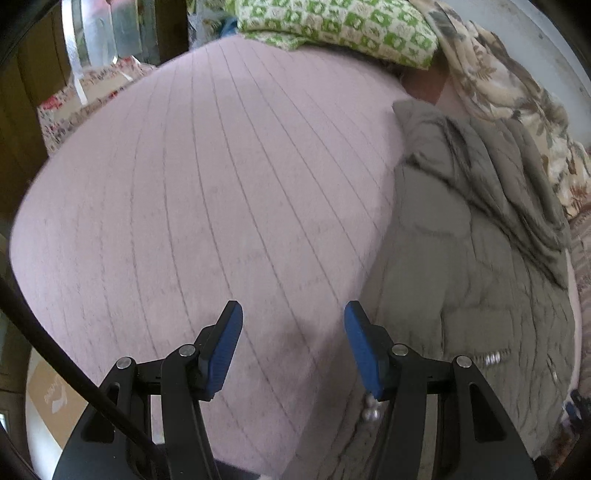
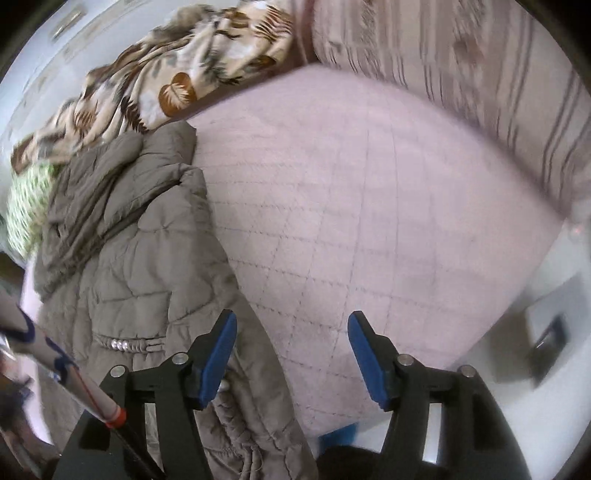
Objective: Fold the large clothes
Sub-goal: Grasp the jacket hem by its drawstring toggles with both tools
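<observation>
A grey-brown quilted puffer coat [image 1: 472,258] lies lengthwise on a pink quilted bed cover [image 1: 221,184], its hood toward the far end. In the left wrist view the coat is to the right of my left gripper [image 1: 293,317], which is open and empty above the pink cover. In the right wrist view the coat [image 2: 129,266] lies to the left, and my right gripper [image 2: 291,328] is open and empty over the coat's right edge and the pink cover [image 2: 369,203]. A shiny beaded waist trim [image 2: 125,345] shows on the coat.
A green-and-white patterned cloth [image 1: 340,26] and a beige leaf-print blanket [image 2: 177,77] lie at the far end of the bed. A striped pink pillow or bedding [image 2: 461,55] lies at the right. White floor [image 2: 498,369] lies beyond the bed's near edge.
</observation>
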`<state>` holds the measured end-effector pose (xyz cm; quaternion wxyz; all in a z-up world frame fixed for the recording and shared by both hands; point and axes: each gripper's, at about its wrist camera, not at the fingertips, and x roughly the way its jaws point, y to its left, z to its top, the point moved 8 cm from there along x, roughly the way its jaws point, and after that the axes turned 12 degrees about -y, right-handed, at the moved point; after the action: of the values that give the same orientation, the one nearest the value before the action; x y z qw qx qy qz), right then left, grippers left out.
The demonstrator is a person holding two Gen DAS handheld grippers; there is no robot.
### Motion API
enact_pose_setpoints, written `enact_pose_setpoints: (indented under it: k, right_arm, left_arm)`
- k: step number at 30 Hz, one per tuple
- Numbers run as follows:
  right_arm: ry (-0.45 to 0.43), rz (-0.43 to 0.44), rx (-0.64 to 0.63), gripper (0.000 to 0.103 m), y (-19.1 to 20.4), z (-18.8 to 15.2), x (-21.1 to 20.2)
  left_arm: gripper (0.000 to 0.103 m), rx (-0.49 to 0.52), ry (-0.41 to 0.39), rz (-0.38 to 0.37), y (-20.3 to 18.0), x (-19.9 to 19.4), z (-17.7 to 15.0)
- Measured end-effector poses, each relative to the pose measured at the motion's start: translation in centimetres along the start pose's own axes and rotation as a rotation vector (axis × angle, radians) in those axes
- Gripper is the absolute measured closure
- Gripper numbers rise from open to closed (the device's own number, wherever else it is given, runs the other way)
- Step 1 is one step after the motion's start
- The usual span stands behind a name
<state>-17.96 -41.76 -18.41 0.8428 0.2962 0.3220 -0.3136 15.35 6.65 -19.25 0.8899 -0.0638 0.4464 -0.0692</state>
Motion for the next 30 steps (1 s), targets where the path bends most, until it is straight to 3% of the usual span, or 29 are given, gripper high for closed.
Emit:
enact_pose_setpoints:
  k: [4, 12, 24, 30]
  right_arm:
    - [0.048, 0.092, 0.086, 0.036, 0.1, -1.3, 1.5]
    - [0.156, 0.264, 0.166, 0.031, 3.3, -3.4, 3.4]
    - [0.153, 0.283, 0.155, 0.030, 3.9, -4.6, 2.6]
    - [0.156, 0.283, 0.130, 0.030, 4.5, -5.7, 2.0]
  left_arm:
    - [0.047, -0.032, 0.064, -0.122, -0.9, 0.5, -1.6]
    - [0.047, -0.079, 0.103, -0.310, -3.3, 0.1, -3.7]
    - [0.047, -0.029, 0.092, -0.297, -3.4, -1.7, -6.1]
    - [0.046, 0.084, 0.061, -0.199, -3.3, -2.8, -7.7]
